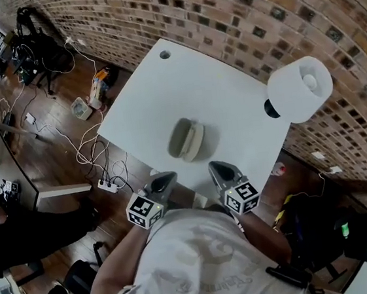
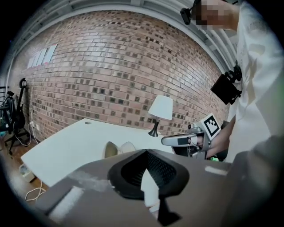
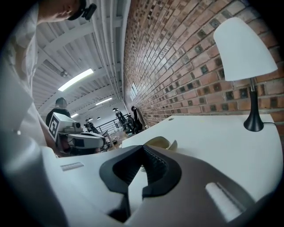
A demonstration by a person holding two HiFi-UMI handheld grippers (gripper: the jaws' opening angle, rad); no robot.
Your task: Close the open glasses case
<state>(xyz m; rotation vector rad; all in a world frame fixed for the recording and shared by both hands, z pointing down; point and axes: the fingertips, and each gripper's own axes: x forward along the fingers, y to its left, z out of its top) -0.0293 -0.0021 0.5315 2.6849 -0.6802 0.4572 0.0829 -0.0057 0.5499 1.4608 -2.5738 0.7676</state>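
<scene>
left hand-held gripper — jaws together, empty | right hand-held gripper — same | glasses case open on table

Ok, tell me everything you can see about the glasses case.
The glasses case is an oval clamshell, pale grey-beige outside with an olive lining. It lies open, halves spread apart, no glasses showing inside, near the middle of the white table, touching only the tabletop. The left gripper and right gripper are short of it, at the near edge.
</scene>
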